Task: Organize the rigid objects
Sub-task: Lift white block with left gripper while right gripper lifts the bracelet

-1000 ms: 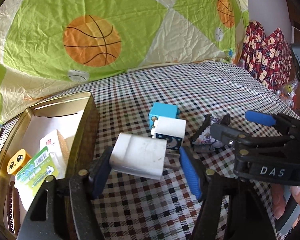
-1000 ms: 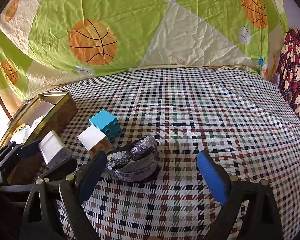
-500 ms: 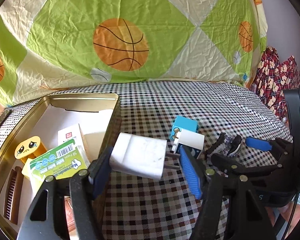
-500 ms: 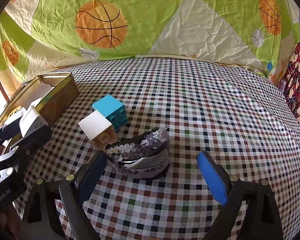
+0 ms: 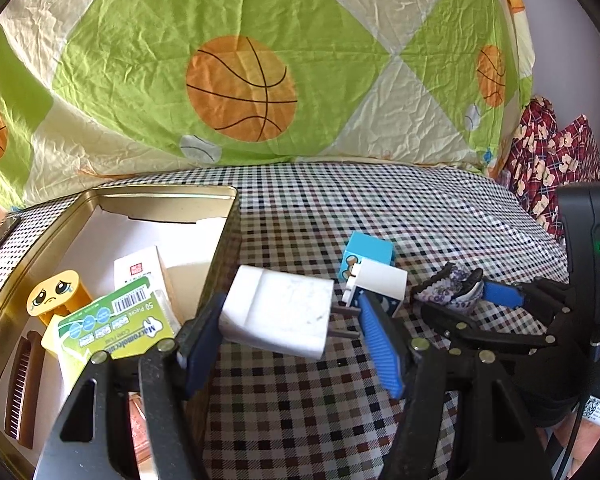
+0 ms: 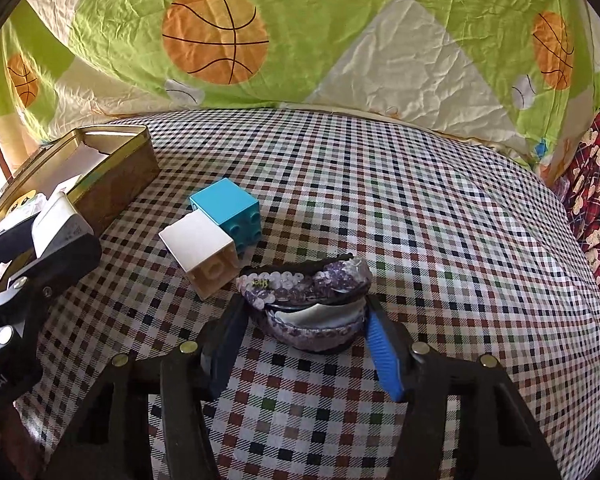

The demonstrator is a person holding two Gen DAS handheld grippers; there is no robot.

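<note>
My left gripper [image 5: 288, 320] is shut on a white plug adapter [image 5: 278, 312], held above the checked cloth just right of the gold tin [image 5: 220, 256]; the adapter also shows in the right wrist view [image 6: 58, 220]. My right gripper [image 6: 304, 320] has closed its jaws around a purple sequined hair clip [image 6: 306, 292] lying on the cloth; the clip also shows in the left wrist view [image 5: 452, 292]. A blue block [image 6: 228, 208] and a white block [image 6: 200, 252] sit side by side left of the clip.
The gold tin [image 6: 112, 168] at the left holds a yellow sad-face block [image 5: 56, 292], a green-labelled packet [image 5: 116, 324], a white box [image 5: 140, 268] and a brown comb [image 5: 20, 384]. A basketball-print sheet [image 5: 240, 88] hangs behind. Red patterned fabric [image 5: 556, 160] lies at the right.
My left gripper carried the adapter left, up to the tin's edge. My right gripper moved forward and closed around the hair clip.
</note>
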